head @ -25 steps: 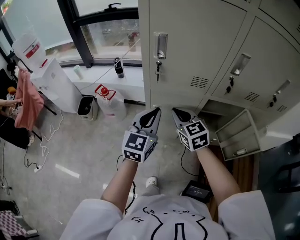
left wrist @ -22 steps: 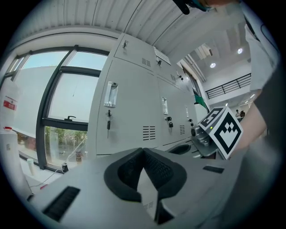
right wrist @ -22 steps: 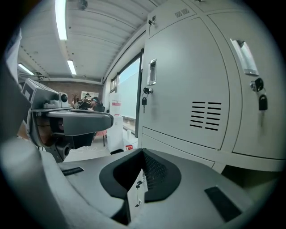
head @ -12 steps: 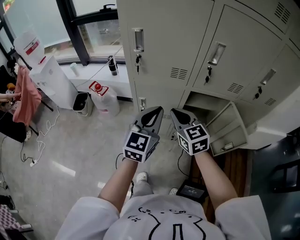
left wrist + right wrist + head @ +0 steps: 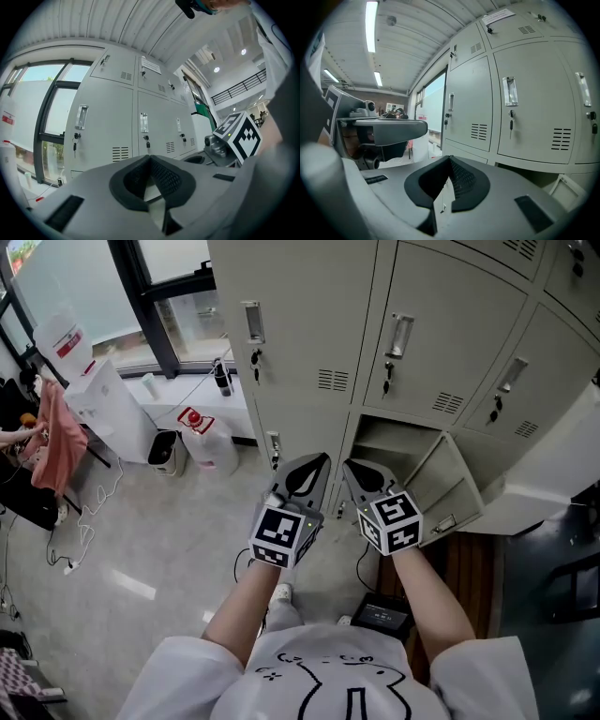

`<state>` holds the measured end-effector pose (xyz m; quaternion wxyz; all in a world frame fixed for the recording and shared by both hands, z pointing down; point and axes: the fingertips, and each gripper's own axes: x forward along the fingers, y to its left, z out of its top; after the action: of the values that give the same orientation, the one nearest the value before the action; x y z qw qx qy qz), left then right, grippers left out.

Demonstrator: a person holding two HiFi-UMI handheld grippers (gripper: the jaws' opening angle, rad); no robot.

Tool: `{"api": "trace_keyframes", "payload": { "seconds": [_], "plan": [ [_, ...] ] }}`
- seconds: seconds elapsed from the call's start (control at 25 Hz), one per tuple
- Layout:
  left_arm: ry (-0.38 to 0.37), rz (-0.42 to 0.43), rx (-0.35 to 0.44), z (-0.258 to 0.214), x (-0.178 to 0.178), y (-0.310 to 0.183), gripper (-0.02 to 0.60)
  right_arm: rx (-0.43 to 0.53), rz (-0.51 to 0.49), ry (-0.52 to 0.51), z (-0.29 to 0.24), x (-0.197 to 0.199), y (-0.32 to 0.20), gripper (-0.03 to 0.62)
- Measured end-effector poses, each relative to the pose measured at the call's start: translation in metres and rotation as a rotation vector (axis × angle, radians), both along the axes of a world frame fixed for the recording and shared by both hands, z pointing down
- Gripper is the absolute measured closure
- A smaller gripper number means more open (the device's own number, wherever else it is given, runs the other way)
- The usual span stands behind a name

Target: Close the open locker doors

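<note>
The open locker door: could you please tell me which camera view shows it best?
The head view: the open locker door hangs fully visible beside its compartment. The right gripper view catches only an edge; the left gripper view shows none of it.

Upper lockers [image 5: 487, 249] cropped, open compartment [image 5: 394, 439] half-hidden

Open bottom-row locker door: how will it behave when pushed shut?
The open locker door looks like thin folded sheet metal, so it is probably stiff and light for its size; it should swing rather than flex. Its painted face looks smooth, so a pushing contact may slide along it. Whether it latches or bounces back can't be told from here.
</note>
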<state>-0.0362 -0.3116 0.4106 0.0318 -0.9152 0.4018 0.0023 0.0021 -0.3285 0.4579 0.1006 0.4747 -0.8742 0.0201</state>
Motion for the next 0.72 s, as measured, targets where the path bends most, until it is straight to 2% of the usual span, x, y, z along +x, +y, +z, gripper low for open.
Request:
{"api": "trace_keyframes", "payload": {
  "seconds": [0.2,0.36,0.72],
  "plan": [
    [-0.016,0.000,-0.018,0.000,0.019,0.019,0.561,0.020,-0.018,0.007,-0.006,0.012,0.018,0.579],
    [0.000,0.001,0.010,-0.006,0.038,0.032,0.561,0.032,-0.021,0.019,-0.008,0.029,0.033,0.579],
    [0.035,0.029,0.034,-0.009,0.094,0.060,0.561,0.054,0.031,0.059,-0.004,0.091,0.065,0.579]
  ]
}}
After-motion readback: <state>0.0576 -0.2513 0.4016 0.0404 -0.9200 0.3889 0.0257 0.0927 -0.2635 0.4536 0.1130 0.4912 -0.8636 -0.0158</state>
